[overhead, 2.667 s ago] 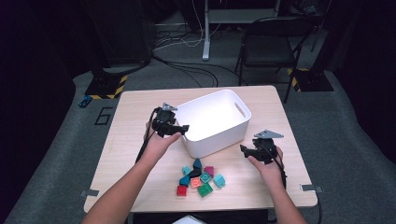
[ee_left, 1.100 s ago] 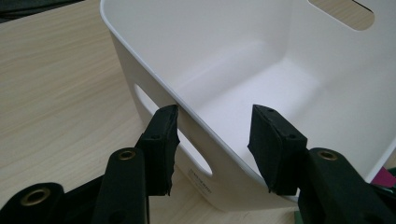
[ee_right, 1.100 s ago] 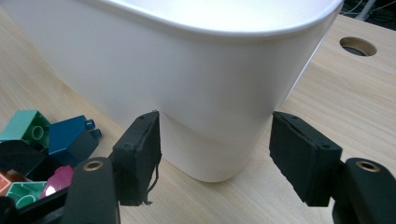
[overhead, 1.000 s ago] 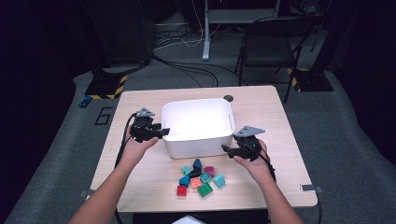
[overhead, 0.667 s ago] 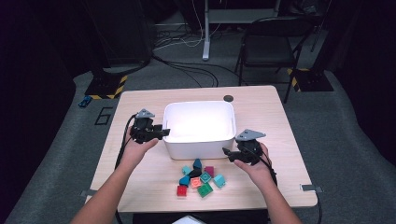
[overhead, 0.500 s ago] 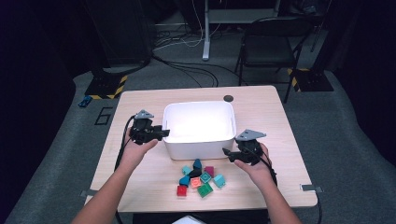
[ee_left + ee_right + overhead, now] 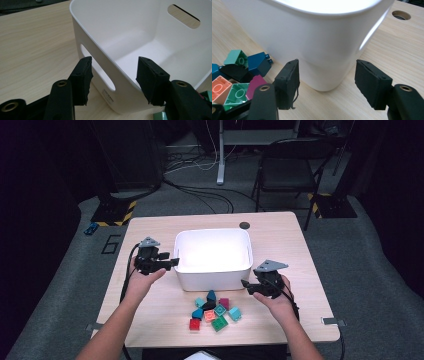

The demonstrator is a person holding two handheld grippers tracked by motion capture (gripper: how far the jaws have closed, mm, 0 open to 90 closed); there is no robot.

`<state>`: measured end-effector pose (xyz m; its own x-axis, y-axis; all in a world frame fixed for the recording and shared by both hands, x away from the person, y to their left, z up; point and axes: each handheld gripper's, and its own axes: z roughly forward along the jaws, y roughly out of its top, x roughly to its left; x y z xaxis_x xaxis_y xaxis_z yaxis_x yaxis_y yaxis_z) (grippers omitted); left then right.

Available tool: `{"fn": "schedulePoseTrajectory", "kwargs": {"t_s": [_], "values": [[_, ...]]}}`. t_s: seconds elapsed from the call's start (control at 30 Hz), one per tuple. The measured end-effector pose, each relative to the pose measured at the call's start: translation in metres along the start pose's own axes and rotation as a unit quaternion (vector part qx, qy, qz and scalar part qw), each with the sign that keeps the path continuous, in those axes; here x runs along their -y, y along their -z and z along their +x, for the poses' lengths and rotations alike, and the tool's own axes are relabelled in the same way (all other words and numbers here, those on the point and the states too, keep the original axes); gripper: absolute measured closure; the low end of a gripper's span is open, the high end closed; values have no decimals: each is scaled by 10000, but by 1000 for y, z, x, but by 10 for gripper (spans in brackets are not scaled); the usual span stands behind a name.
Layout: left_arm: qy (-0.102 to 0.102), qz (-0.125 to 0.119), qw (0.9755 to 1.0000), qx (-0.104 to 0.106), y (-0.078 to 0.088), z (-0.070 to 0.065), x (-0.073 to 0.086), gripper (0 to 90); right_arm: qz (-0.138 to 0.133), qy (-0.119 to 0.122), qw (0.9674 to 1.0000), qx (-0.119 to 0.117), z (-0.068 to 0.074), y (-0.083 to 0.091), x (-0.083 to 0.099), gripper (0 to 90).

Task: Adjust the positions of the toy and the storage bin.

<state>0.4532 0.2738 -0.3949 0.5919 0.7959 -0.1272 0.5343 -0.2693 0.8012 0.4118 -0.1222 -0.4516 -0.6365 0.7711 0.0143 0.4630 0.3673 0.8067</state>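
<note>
White plastic bin (image 7: pixel 212 279) sits mid-table, square to me, empty inside, slot handles in its end walls. My left gripper (image 7: pixel 172 262) is at the bin's left end wall. In the left gripper view one jaw is outside that wall by the handle slot and the other is inside the bin, with the rim running between them. Jaws are drawn in as narrow as they go, clamped on that wall. My hand is low beside the bin on the wooden table (image 7: pixel 285 245).

My right gripper (image 7: pixel 246 285) is just beside the bin's near right corner, pointing at it from the right. In the right gripper view the rounded corner stands just ahead, in line with the gap between my jaws. Jaws are fairly wide and have just been closing in. Pads are clear of the plastic, with nothing pressed between them, and bare table under the gap.

Toy bricks (image 7: pixel 214 309) lie in a loose pile on the table just in front of the bin's near wall, between my two hands and nearer the right one. Colours are teal, dark blue, magenta, red, orange and green. In the right gripper view they lie left of the left jaw, close to the bin wall; I can't tell whether they touch it. A round cable hole (image 7: pixel 244 225) lies in the tabletop just behind the bin's far right corner.
</note>
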Motion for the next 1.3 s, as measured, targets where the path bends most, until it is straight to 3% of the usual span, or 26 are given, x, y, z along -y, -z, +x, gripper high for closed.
{"fn": "schedulePoseTrajectory", "kwargs": {"t_s": [0.13, 0.37, 0.57, 0.8, 0.97, 1.1, 1.3], "values": [[-108, -234, 9997, 26, 13, 2, 7, 404, -52, -120, 9999, 14, 0, 11, 3, 372], [-260, -309, 9992, 7, 35, 7, 13, 405, -98, -111, 9999, 18, 3, 19, 4, 375], [-358, -302, 9988, -141, 48, 12, 26, 404, -102, -32, 9999, 79, 9, 23, 3, 383], [-388, -178, 9987, -261, 43, 17, 50, 404, -11, 34, 9999, 104, 15, 27, 11, 413], [-418, -202, 9987, -214, 34, 17, 66, 404, 1, -114, 9999, 59, 14, 29, 20, 419], [-506, -131, 9984, -204, 28, 16, 72, 404, -4, -157, 9999, 54, 16, 27, 23, 421], [-414, -181, 9988, -206, 20, 16, 81, 405, 53, 0, 10000, 13, 25, 22, 26, 443]]}}
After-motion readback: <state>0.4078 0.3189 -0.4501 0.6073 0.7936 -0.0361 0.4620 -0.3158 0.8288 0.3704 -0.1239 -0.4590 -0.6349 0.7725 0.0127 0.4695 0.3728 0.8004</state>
